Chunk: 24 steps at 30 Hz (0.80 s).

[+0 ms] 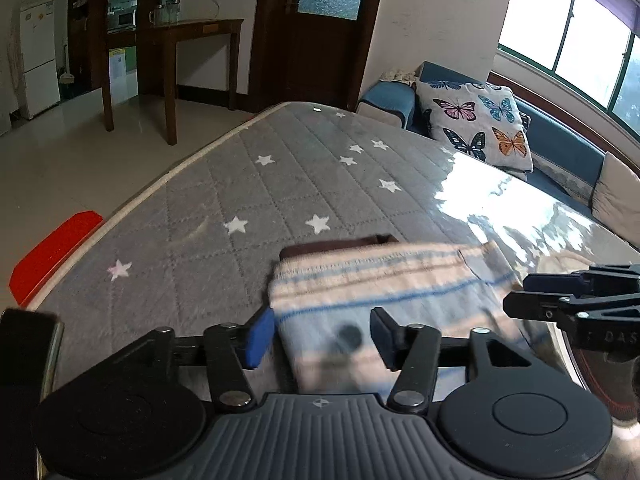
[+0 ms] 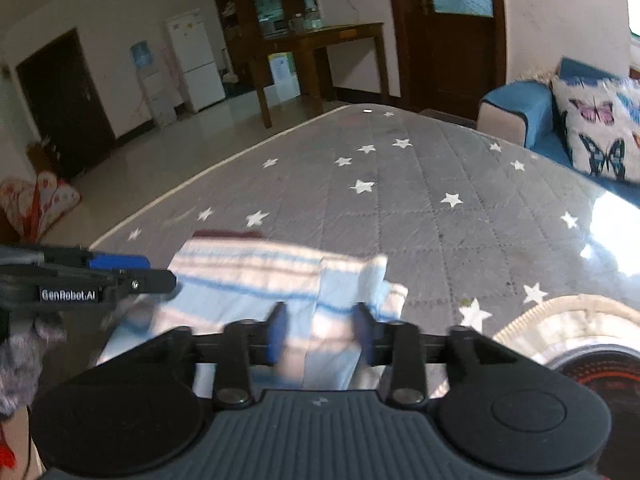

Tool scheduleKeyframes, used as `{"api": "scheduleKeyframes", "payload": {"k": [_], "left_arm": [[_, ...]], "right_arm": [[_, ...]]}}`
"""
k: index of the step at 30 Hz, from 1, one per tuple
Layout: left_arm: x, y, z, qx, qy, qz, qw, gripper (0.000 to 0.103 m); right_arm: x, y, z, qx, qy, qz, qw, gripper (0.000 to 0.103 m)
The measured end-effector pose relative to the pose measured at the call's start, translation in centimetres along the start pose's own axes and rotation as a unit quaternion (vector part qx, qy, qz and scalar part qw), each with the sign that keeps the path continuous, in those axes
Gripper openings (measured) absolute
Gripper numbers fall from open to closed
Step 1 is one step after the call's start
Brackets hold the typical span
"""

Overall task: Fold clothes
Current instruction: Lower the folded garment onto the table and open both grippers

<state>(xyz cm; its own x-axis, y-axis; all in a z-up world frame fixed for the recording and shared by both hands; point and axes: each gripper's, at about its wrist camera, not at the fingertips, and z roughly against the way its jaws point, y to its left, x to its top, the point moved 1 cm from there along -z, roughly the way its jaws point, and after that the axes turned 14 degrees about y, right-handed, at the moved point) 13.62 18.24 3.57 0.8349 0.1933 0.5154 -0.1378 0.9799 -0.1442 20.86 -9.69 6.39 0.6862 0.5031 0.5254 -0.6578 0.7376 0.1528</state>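
A folded garment (image 1: 380, 280), striped in pale blue, white and cream, lies on the grey star-patterned quilted pad (image 1: 280, 184) near its front edge. A dark brown cloth edge (image 1: 336, 246) shows just behind it. My left gripper (image 1: 322, 336) stands open over the garment's left part, which lies between the blue pads (image 1: 260, 336) without being pressed. In the right wrist view my right gripper (image 2: 320, 334) is open astride the garment (image 2: 248, 276) at its right part, by a folded flap. Each gripper shows in the other's view, the right one (image 1: 560, 300) and the left one (image 2: 120, 272).
A round woven basket rim (image 2: 580, 312) sits at the near right on the pad. A blue sofa with a butterfly cushion (image 1: 476, 120) runs along the right side. A red object (image 1: 52, 252) lies past the pad's left edge, and a wooden table (image 1: 180, 40) stands beyond.
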Motion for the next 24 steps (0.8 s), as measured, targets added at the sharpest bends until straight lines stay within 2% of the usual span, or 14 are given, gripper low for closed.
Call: {"api": "scheduleKeyframes", "payload": {"k": [3,5,8,15,18,24], "left_arm": [[-1.2,-0.2,0.9,0.003,0.001,0.000,1.0000,0.069],[-2.1,-0.3,1.5,0.005,0.000,-0.001,1.0000,0.074],[-3.4,-0.8,2.4,0.009,-0.002,-0.006,0.9999,0.082],[-6.2,-1.6,4.3,0.010,-0.017,-0.013,0.9997,0.100],[-7.2,-2.0,5.1,0.010,-0.027,-0.014,0.9995,0.103],[-8.9,-2.9,6.3,0.007,-0.038,-0.022,0.9990,0.103]], "right_arm": [[-1.3,1.0,1.1,-0.007,0.003,0.019,1.000,0.053],[-2.3,1.6,1.5,-0.014,0.006,0.031,0.999,0.054],[-3.9,2.6,2.3,-0.020,0.007,0.045,0.999,0.062],[-7.4,4.7,4.3,-0.031,-0.008,0.071,0.997,0.081],[-8.9,5.5,5.0,-0.038,-0.019,0.074,0.996,0.084],[-11.3,6.3,6.0,-0.047,-0.036,0.062,0.996,0.101]]}}
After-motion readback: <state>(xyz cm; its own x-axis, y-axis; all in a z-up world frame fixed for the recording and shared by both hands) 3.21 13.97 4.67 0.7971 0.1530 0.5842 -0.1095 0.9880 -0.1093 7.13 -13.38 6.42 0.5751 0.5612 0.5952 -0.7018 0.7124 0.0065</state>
